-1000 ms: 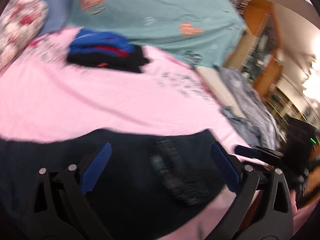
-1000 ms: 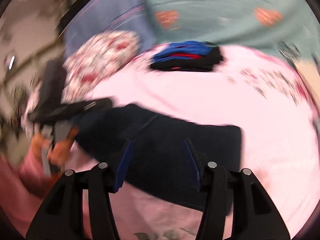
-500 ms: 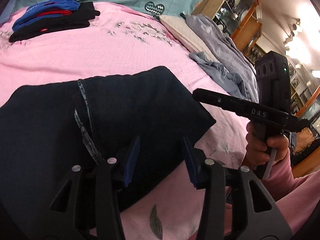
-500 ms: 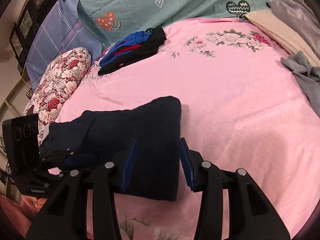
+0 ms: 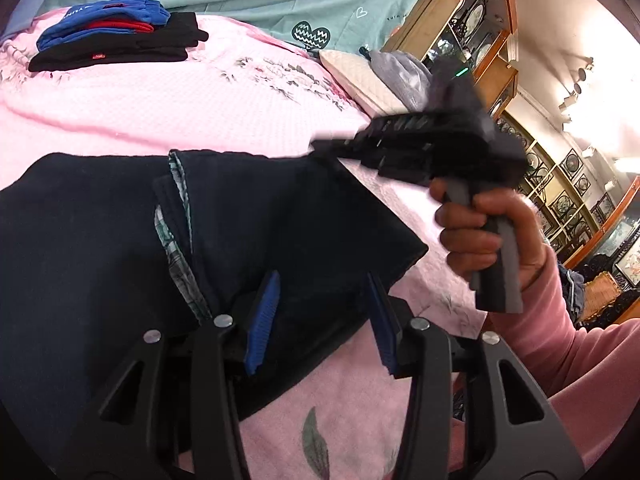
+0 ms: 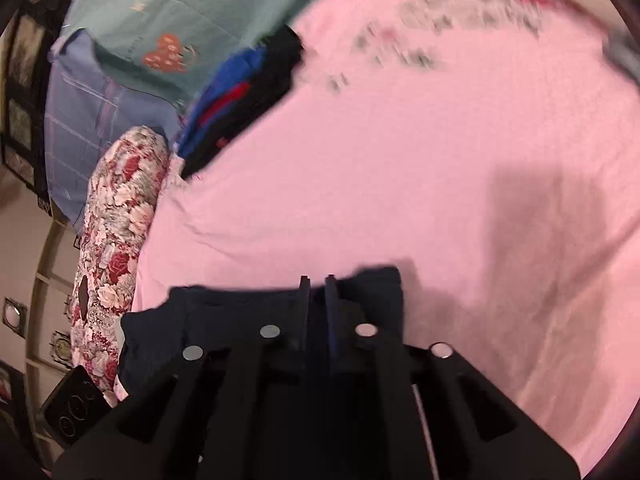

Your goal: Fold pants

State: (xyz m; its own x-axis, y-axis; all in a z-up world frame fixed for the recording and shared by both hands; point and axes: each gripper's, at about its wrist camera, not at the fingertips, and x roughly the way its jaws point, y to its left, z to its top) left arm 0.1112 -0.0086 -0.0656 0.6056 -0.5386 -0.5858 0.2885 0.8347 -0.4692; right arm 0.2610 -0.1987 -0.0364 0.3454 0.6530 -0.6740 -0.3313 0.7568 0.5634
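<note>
Pinching a dark fold of the navy pants [image 6: 280,312], my right hand-held gripper [image 6: 318,284] has its blue-padded jaws almost together with cloth between them. My left hand-held gripper [image 5: 320,312] stands part open over the pants' near edge, gripping nothing. The pants lie folded on the pink bedspread [image 5: 200,108], a strip of patterned lining showing at a seam. At 10 o'clock in the left view sits a stack of folded clothes [image 5: 116,40], black, blue and red. At 3 o'clock my right hand [image 5: 488,236] holds its tool, blurred and covering the pillow behind. The right view is smeared; a floral bolster [image 6: 116,240] lies at 9 o'clock. Wooden shelves [image 5: 480,32] line the room at 1 o'clock.
</note>
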